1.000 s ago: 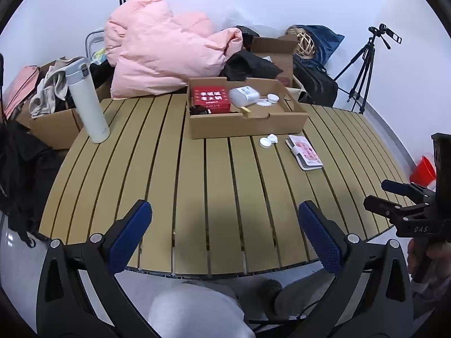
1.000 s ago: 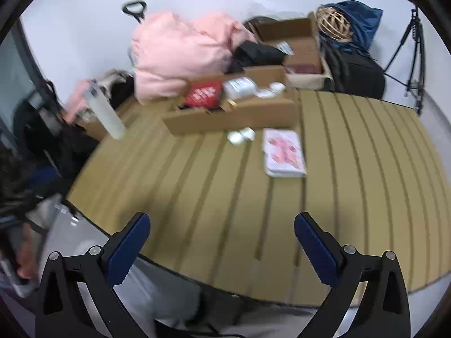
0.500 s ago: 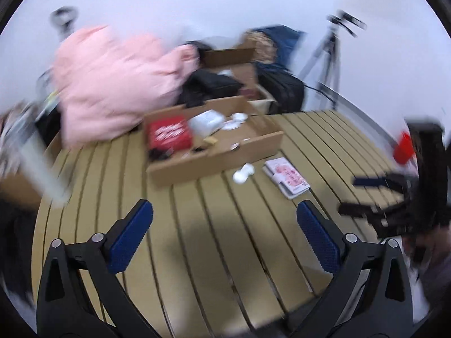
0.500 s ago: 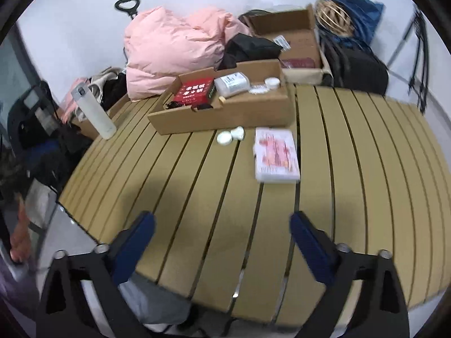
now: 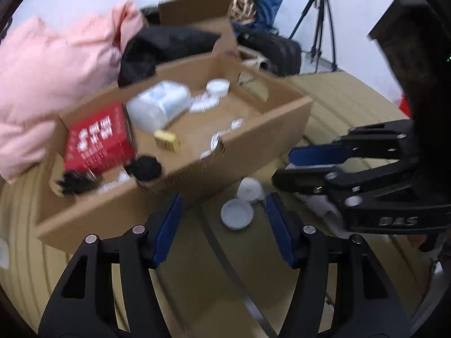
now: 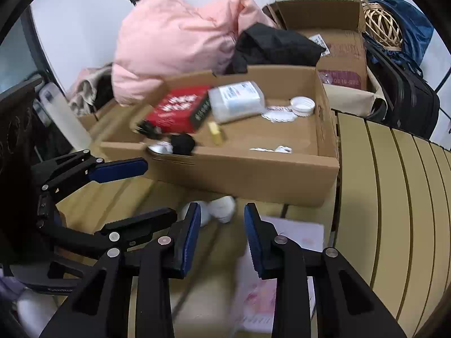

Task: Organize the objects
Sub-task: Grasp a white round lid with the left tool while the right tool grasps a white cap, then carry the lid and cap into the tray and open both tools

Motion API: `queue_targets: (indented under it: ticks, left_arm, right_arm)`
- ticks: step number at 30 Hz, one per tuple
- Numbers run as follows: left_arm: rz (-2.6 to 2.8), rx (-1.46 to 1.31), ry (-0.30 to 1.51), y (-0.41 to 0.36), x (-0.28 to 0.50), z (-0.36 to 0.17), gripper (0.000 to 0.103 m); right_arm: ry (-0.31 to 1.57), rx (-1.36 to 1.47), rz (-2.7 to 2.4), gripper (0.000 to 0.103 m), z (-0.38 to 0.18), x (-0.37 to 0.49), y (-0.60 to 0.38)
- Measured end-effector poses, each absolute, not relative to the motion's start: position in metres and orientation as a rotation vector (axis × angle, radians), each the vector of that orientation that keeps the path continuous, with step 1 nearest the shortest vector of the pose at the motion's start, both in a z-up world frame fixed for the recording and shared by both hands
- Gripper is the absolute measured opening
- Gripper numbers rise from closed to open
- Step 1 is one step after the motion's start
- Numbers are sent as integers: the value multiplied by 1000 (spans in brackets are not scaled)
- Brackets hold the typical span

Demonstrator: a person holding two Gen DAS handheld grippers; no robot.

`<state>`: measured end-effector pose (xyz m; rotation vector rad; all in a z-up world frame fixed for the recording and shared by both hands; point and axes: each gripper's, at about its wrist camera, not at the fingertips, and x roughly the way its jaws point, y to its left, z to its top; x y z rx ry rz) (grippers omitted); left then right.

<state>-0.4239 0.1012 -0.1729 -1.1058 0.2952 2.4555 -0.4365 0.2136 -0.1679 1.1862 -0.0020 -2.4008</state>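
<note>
A shallow cardboard box (image 5: 253,138) (image 6: 253,171) on the slatted table holds a red box (image 5: 97,138) (image 6: 180,107), a clear plastic pack (image 5: 157,107) (image 6: 236,100), a white lid (image 6: 302,105) and small bits. Two small white round items (image 5: 238,214) (image 6: 222,208) lie on the table just in front of it. My left gripper (image 5: 224,225) is open, fingers either side of them. My right gripper (image 6: 222,233) is open just behind them, over a pink booklet (image 6: 270,290). The right gripper also shows in the left wrist view (image 5: 284,166), and the left one in the right wrist view (image 6: 157,188).
A pink duvet (image 6: 180,39), black clothing (image 6: 276,45), a second open carton (image 6: 338,36) and dark bags (image 6: 403,84) lie behind the box. A white bottle (image 6: 64,118) stands at the left. A tripod (image 5: 321,22) stands at the back right.
Both grippers have moved forward across the table to the box's front, closing in on the two white items. Both jaw gaps have narrowed, the right's more than the left's.
</note>
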Motion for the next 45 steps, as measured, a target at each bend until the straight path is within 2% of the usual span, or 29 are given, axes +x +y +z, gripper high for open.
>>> queue_targets:
  ticks: [4,5,7,8,12,20,26,28,32,36,41,45]
  left_arm:
    - [2437,-1135,353,113,-428,-197,57]
    - [2428,-1144,349,115,-430,-199,51]
    - [2421,-1142,269,110,-431,-195,27]
    - [2415,-1149,247,106,-431,-195,25]
    - [2412,-1121,277,90,-420,-188,25]
    - [2554,-1080,73,17,-389,-136,25]
    - [2676,-1037,-41,-21,-365,-104,25]
    - [2701,-1019,-75,-28,-350,-93,25]
    - [2725,-1033,-50,-32,-329,-72,25]
    - [2734,-1095,-73,-40,-307,-51,25]
    - [2692,-1136,-132,-48,-279,-25,25]
    - [2685,-1090,-136,-53,-262,-5,26]
  right_arm:
    - [-29,1178,-2372,35,-182,-443,217]
    - [-26,1181,-2367,35,-185,-443,217]
    - [5,1177,-2361,35,-188,-443,215]
    - [18,1172,-2361,35,-189,-444,214]
    - [14,1170,-2342,35,-193,-445,210]
    - [128,1205,-2334,35,-205,-452,185]
    - [293,1142,-2405,35,-209,-446,170]
    - [299,1145,-2418,27,-210,-446,169]
    - [299,1126,-2423,27,-200,-436,170]
    - [285,1072,-2444,27,-164,-401,180]
    - [176,1036,-2417,27,-86,-337,202]
    - [177,1045,-2409,27,-35,-291,217]
